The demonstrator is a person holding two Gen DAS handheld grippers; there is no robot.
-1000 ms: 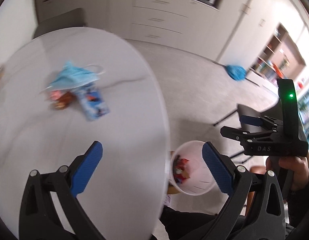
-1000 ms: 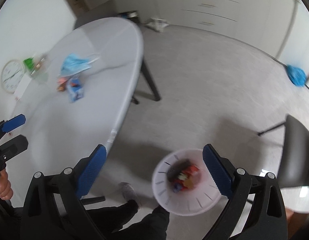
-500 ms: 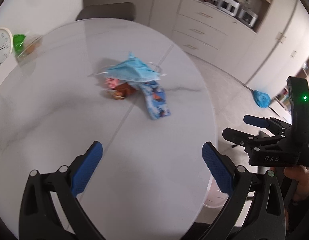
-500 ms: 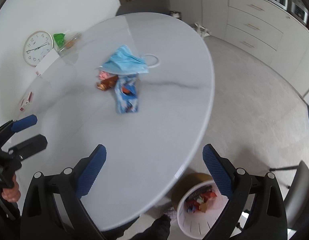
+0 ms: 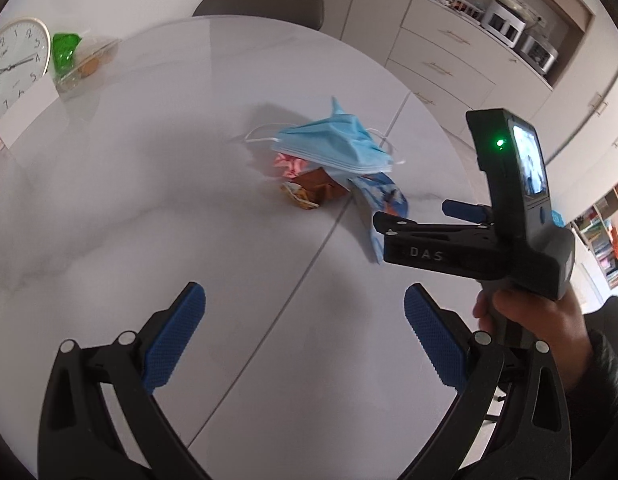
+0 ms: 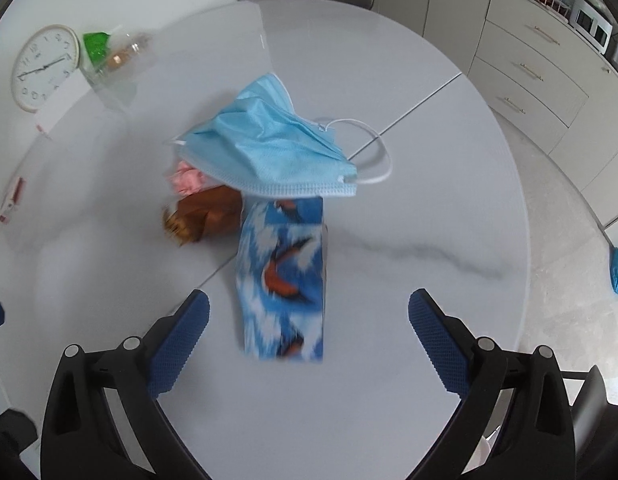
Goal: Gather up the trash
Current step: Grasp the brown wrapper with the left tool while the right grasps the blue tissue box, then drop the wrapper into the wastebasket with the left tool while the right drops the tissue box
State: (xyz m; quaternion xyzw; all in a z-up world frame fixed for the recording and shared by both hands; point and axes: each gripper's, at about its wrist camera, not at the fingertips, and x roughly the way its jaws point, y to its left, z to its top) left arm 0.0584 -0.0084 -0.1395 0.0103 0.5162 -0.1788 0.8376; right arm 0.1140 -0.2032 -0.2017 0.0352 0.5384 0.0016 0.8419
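A pile of trash lies mid-table: a blue face mask on top, a pink crumpled wrapper and a brown wrapper under it, and a blue patterned packet in front. My right gripper is open and empty, just before the packet's near end; it also shows in the left wrist view, reaching over the packet. My left gripper is open and empty, further back from the pile.
The white marble table has a seam across it. A wall clock, a clear bag with green contents and a card sit at the far left. A chair stands behind; drawers at right.
Both grippers swung from the floor bin back over the table and closed in on the trash pile. The right gripper now hovers at the blue packet. The bin has left view.
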